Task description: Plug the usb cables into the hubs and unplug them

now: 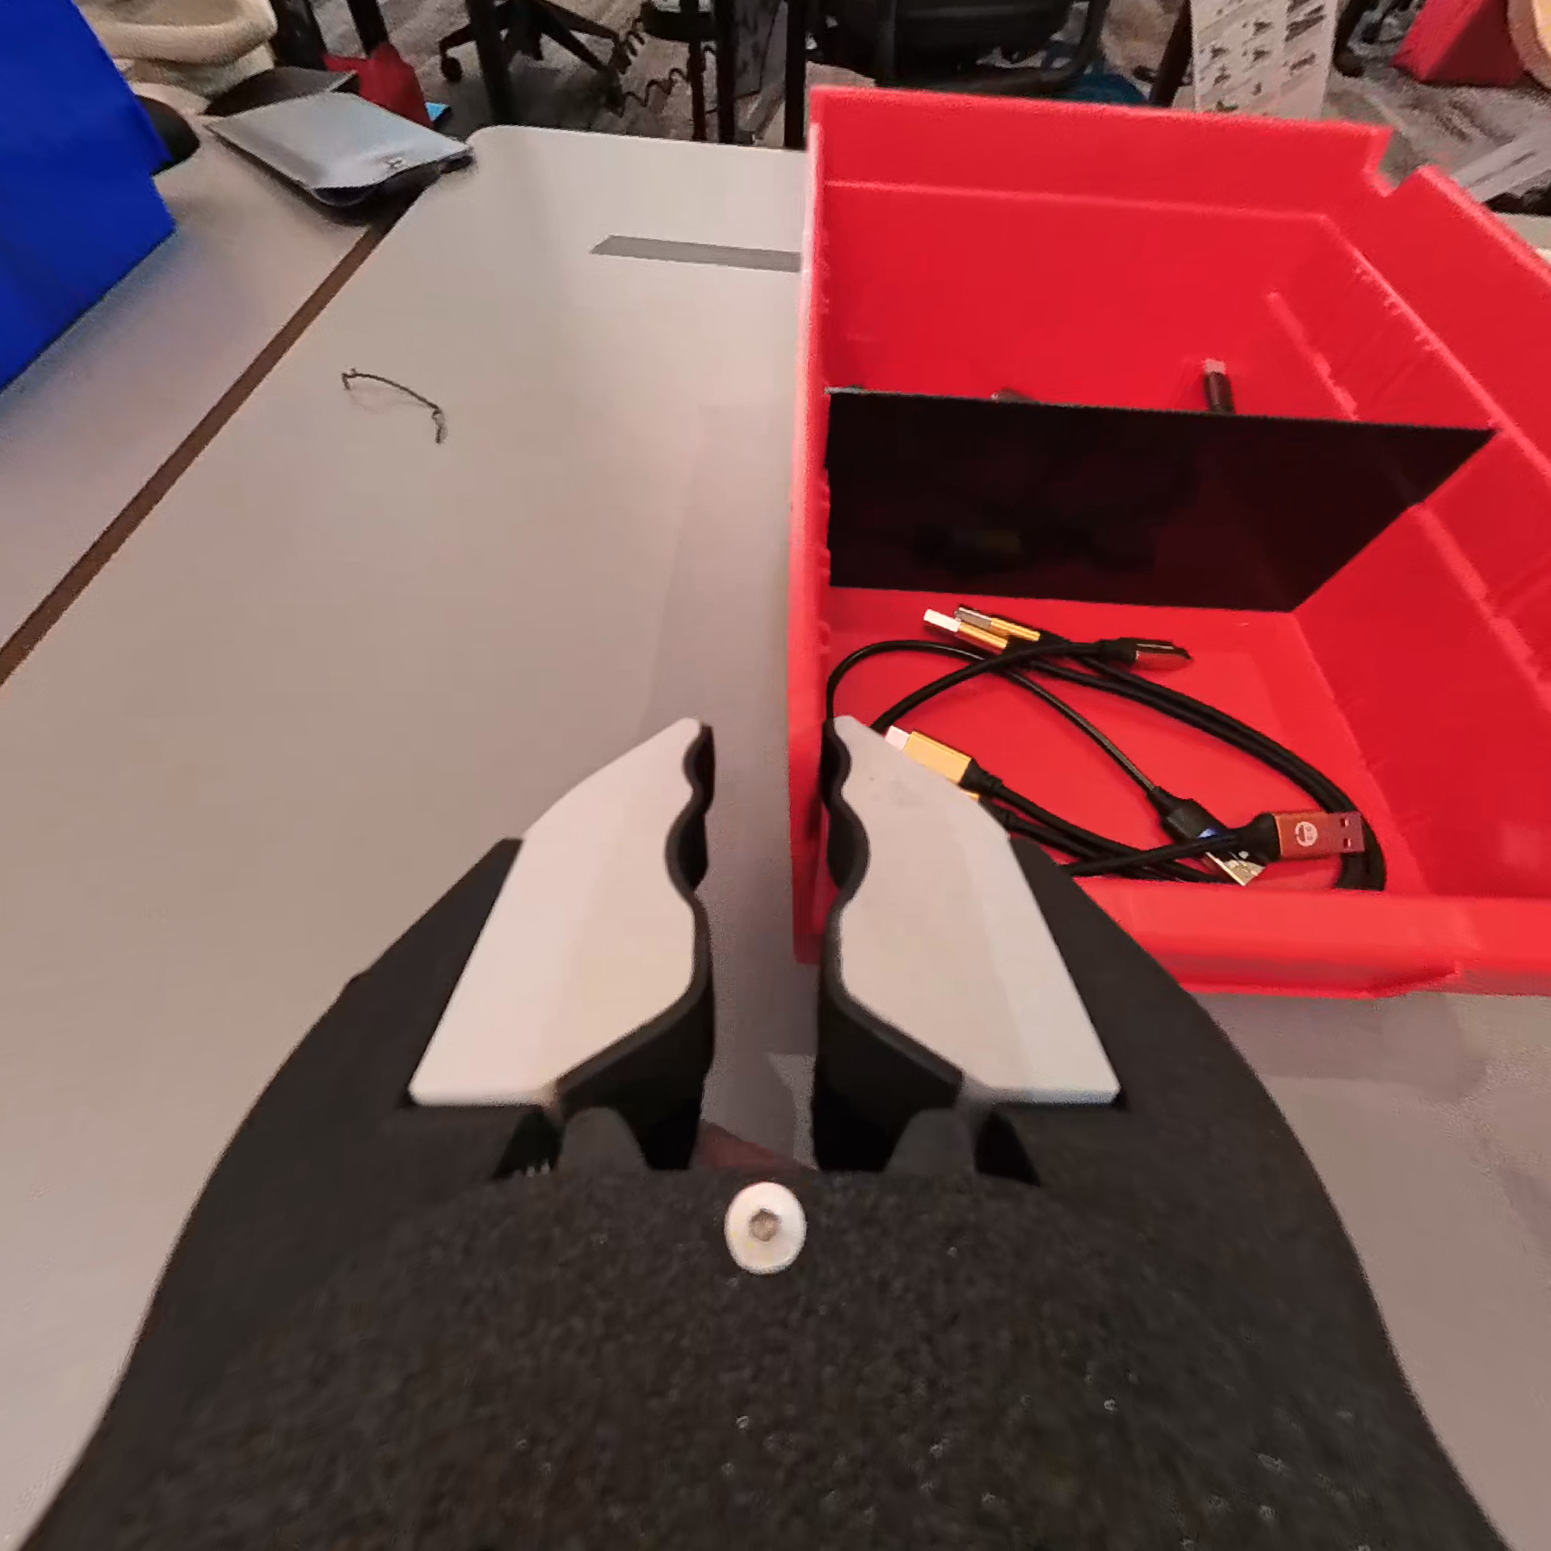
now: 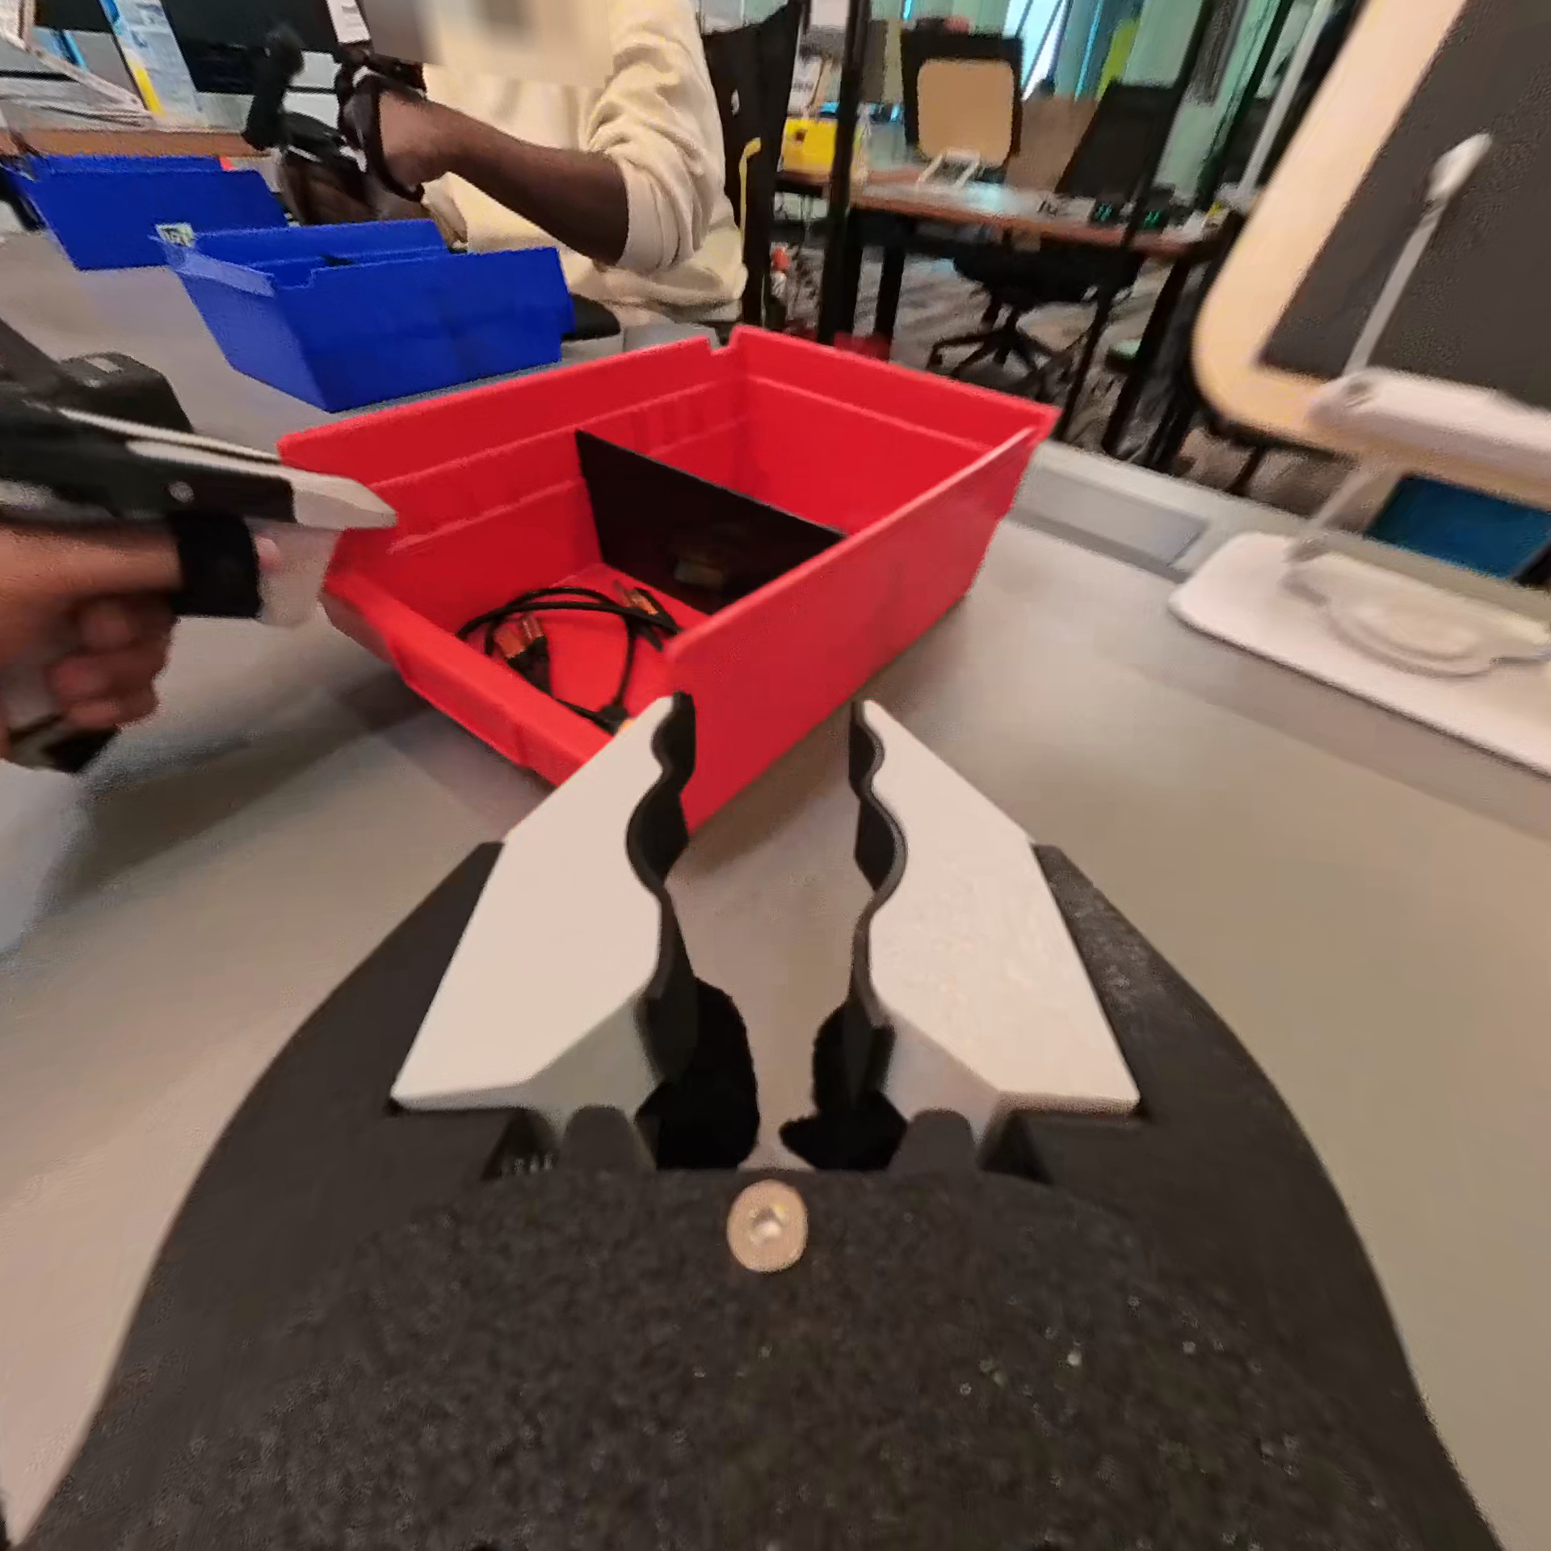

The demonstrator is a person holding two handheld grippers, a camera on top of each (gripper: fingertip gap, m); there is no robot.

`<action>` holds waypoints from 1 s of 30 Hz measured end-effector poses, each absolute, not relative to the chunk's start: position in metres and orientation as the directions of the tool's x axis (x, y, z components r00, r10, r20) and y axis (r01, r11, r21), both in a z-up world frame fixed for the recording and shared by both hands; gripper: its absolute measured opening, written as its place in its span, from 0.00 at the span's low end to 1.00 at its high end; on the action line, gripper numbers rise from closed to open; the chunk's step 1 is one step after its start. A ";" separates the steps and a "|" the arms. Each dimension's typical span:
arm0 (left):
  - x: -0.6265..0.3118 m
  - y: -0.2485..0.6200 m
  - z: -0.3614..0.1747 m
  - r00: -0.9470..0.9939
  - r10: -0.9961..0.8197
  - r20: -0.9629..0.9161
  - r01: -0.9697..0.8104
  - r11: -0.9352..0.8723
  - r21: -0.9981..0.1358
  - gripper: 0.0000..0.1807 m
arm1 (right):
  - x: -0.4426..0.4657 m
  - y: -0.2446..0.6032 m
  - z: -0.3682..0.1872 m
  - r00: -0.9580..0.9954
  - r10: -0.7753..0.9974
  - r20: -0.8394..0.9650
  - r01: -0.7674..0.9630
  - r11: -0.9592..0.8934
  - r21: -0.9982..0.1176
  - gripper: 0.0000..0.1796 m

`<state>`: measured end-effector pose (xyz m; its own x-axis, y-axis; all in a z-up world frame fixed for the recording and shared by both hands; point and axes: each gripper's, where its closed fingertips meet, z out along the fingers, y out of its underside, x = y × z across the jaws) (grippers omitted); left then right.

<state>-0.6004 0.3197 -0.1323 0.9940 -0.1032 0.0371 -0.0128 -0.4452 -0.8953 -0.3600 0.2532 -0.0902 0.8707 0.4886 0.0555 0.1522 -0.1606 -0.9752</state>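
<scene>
Both hand-held tools are hovering empty over the grey table (image 1: 503,587), each with its jaws parted and nothing between them: the left gripper (image 1: 765,738) is sitting just at the near-left wall of the red bin (image 1: 1091,134), and the right gripper (image 2: 768,713) is pointing at the bin's near-right corner from lower down. The USB cables (image 1: 1091,738) are lying in a loose black tangle in the bin's near compartment, in front of the black divider (image 1: 1133,503), with gold-shelled plugs toward the divider and beside the left tool's right finger, and a red-shelled plug (image 1: 1318,831) at the near right of the pile. A further connector is peeking up beyond the divider; no hub is clearly showing, though something dark is resting against the divider in the right wrist view. The step in hand is probably picking a first cable, so the better move is likely reaching over the wall and pinching a plug by its rigid shell, flat sides against the pads, rather than the cord. The tangle may be dragging neighbours along, so lifting slowly is advisable.
</scene>
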 end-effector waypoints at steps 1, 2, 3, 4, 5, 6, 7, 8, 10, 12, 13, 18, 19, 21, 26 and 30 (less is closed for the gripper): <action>-0.601 0.318 -0.128 0.995 -0.091 0.044 0.000 -0.430 -0.903 0.13 | -0.345 0.248 -0.086 0.875 0.475 0.091 0.170 -0.126 -0.977 0.20; -0.602 0.317 -0.122 0.996 -0.077 0.053 0.018 -0.404 -0.915 0.13 | -0.330 0.242 -0.083 0.878 0.462 0.128 0.193 -0.095 -0.977 0.21; -0.602 0.315 -0.116 0.996 -0.064 0.065 0.037 -0.376 -0.926 0.13 | -0.313 0.237 -0.080 0.881 0.443 0.163 0.218 -0.074 -0.973 0.21; -0.602 0.313 -0.110 0.996 -0.051 0.078 0.055 -0.353 -0.934 0.13 | -0.294 0.233 -0.080 0.890 0.410 0.197 0.244 -0.064 -0.968 0.21; -0.601 0.309 -0.104 0.995 -0.037 0.088 0.070 -0.331 -0.941 0.13 | -0.271 0.230 -0.079 0.905 0.361 0.225 0.267 -0.069 -0.961 0.20; -0.600 0.306 -0.099 0.996 -0.026 0.088 0.076 -0.310 -0.948 0.13 | -0.248 0.226 -0.080 0.917 0.316 0.243 0.281 -0.080 -0.956 0.18; -0.600 0.302 -0.093 0.997 -0.013 0.080 0.072 -0.287 -0.955 0.13 | -0.225 0.221 -0.080 0.929 0.278 0.244 0.279 -0.092 -0.956 0.16; -0.598 0.298 -0.087 0.998 -0.002 0.064 0.061 -0.264 -0.963 0.13 | -0.200 0.216 -0.080 0.942 0.242 0.234 0.265 -0.105 -0.958 0.14; -0.589 0.291 -0.079 1.000 -0.004 0.025 0.024 -0.231 -0.973 0.13 | -0.149 0.205 -0.081 0.964 0.166 0.206 0.230 -0.141 -0.963 0.13; -0.577 0.285 -0.076 1.000 -0.023 -0.012 -0.017 -0.218 -0.976 0.13 | -0.099 0.192 -0.084 0.978 0.115 0.176 0.195 -0.182 -0.964 0.15; -0.568 0.281 -0.077 0.999 -0.042 -0.025 -0.033 -0.224 -0.974 0.13 | -0.076 0.184 -0.083 0.984 0.099 0.148 0.164 -0.188 -0.968 0.17; -0.521 0.254 -0.094 0.990 -0.144 0.006 -0.034 -0.278 -0.960 0.13 | 0.035 0.145 -0.087 0.994 -0.074 0.079 0.064 -0.193 -0.979 0.10; -0.511 0.249 -0.095 0.985 -0.168 0.027 -0.022 -0.285 -0.958 0.13 | 0.052 0.140 -0.087 0.994 -0.099 0.051 0.032 -0.191 -0.981 0.07; -0.493 0.241 -0.093 0.976 -0.213 0.052 -0.009 -0.276 -0.961 0.13 | 0.078 0.135 -0.081 0.991 -0.133 0.001 -0.022 -0.165 -0.986 0.03; -0.467 0.233 -0.096 0.961 -0.270 -0.058 -0.130 -0.258 -0.957 0.12 | 0.124 0.129 -0.083 0.975 -0.222 -0.019 -0.056 -0.162 -0.985 0.02; -0.459 0.231 -0.100 0.949 -0.290 -0.127 -0.204 -0.253 -0.946 0.12 | 0.166 0.118 -0.092 0.951 -0.305 -0.045 -0.106 -0.188 -0.976 0.08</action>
